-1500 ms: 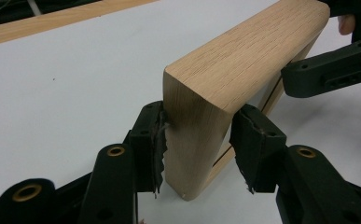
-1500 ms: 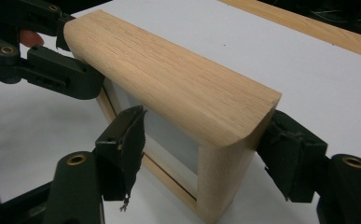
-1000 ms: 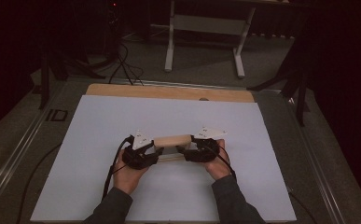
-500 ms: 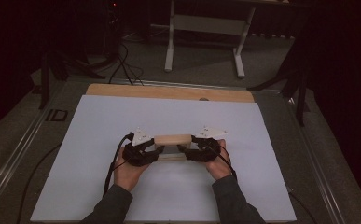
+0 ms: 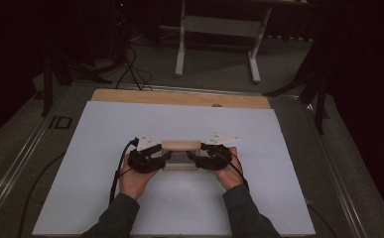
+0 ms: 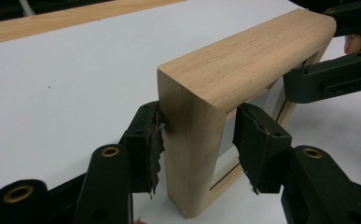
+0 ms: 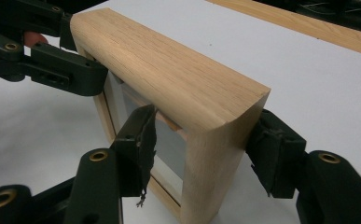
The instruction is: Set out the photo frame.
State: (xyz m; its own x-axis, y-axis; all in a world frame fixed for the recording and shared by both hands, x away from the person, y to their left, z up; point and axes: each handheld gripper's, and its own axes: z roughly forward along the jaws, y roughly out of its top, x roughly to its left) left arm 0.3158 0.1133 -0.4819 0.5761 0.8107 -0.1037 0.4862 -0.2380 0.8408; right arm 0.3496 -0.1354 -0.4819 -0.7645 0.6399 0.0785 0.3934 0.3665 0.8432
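A light wooden frame (image 5: 181,146) with a grey pane stands upright on the white tabletop (image 5: 105,134), between my two hands. My left gripper (image 5: 164,157) straddles its left end post. In the left gripper view one pad (image 6: 151,140) touches the wood (image 6: 243,60), while the other stands a little off it, so the left gripper (image 6: 197,112) is open. My right gripper (image 5: 195,157) has just been closing on the right end post, and its pads now press the frame (image 7: 159,60) from front and back (image 7: 206,114).
A wooden strip (image 5: 179,97) runs along the table's far edge. Beyond it are a dark floor, cables (image 5: 130,69) and a grey stand (image 5: 219,29). White surface lies open on every side of the frame.
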